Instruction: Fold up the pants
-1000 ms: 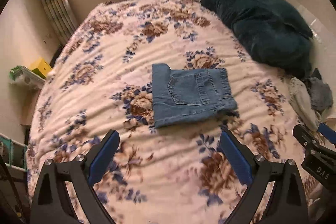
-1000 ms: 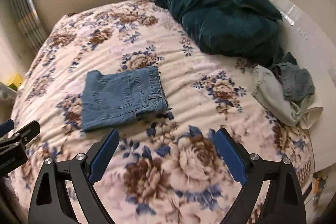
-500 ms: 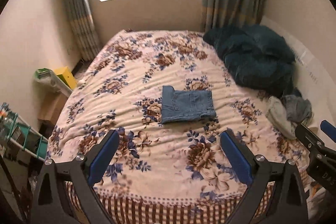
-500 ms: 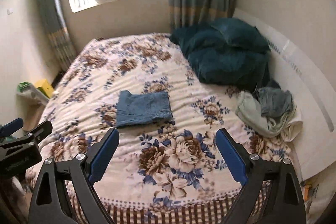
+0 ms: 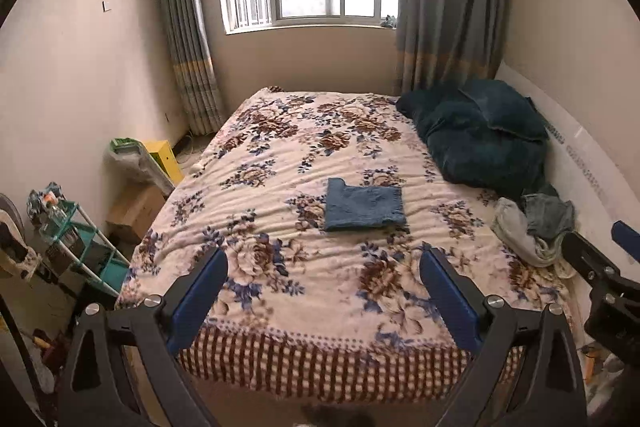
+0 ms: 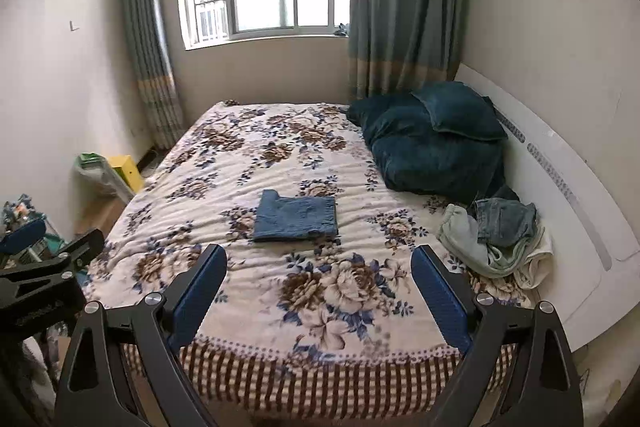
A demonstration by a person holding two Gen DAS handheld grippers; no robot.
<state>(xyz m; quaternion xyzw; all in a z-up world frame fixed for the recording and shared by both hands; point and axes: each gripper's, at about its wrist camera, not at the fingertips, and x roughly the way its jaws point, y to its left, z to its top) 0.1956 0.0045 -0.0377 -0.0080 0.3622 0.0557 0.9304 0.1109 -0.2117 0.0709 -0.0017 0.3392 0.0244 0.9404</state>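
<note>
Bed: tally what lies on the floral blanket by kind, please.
Folded jeans: 1
Dark teal pillow: 1
Dark teal quilt: 1
Pile of unfolded clothes: 1
Total: 4

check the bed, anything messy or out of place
The folded jeans lie flat and tidy mid-bed. The one untidy spot is a crumpled pile of clothes by the headboard, below the dark pillows.

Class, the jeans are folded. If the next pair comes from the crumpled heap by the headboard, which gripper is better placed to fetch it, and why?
Probably the right gripper. The crumpled heap lies on the bed's right side, nearer its open fingers, while the left gripper sits farther left, beyond the folded jeans.
</note>
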